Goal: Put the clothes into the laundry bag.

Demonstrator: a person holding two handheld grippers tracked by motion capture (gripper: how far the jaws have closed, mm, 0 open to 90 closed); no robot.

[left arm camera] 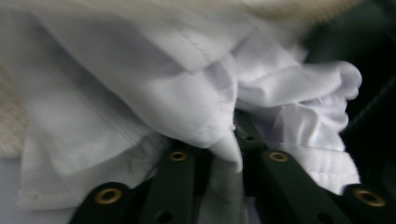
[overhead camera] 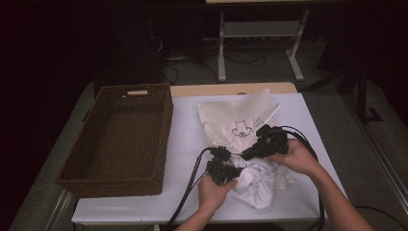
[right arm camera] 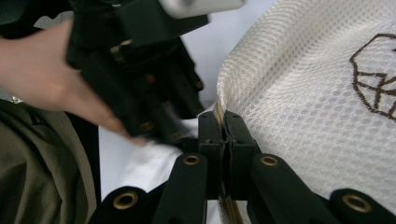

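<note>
While my right tongs (right arm camera: 226, 135) clamp the mesh bag (right arm camera: 317, 116) edge, my left tongs (left arm camera: 233, 140) pinch the white cloth (left arm camera: 154, 88) — both gripping. They sit close together on the desk (overhead camera: 187, 130).

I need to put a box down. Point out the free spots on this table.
Free: the inside of the wicker basket, and the white tabletop strip between basket and mesh bag. Crowded: the near right, where the left gripper and right gripper work the white garment.
</note>
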